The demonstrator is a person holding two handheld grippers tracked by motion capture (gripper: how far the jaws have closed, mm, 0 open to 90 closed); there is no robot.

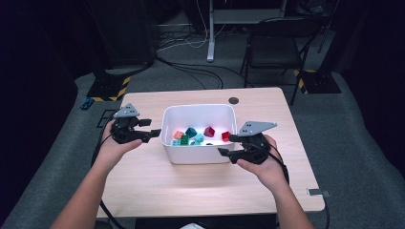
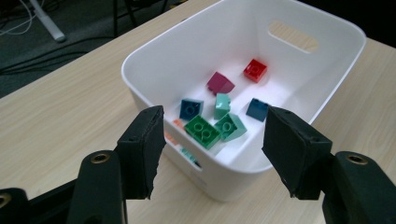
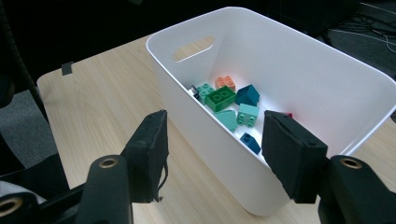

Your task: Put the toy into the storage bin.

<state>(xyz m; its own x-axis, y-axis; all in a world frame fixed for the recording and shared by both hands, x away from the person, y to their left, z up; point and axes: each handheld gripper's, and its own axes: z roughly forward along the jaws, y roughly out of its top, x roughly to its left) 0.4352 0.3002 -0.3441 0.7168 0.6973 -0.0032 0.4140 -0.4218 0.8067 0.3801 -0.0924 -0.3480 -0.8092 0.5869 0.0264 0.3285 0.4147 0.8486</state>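
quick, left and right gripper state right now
left gripper: open, holding nothing, beside the white bin
right gripper: open, holding nothing

**Open lanes around the bin**

The white bin [image 1: 199, 157] is sitting mid-frame in the high view, its tall walls blocking any sideways entry; its open top is leaving a way in from above. Toy bricks [image 1: 196, 136] are crowding the bin floor. Bare tabletop [image 1: 157, 188] is lying open across the lower part of the frame and along both sides.

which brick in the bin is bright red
The red brick, a small square one lying alone toward the bin's handle-slot end; the neighbouring magenta brick is darker, purplish.
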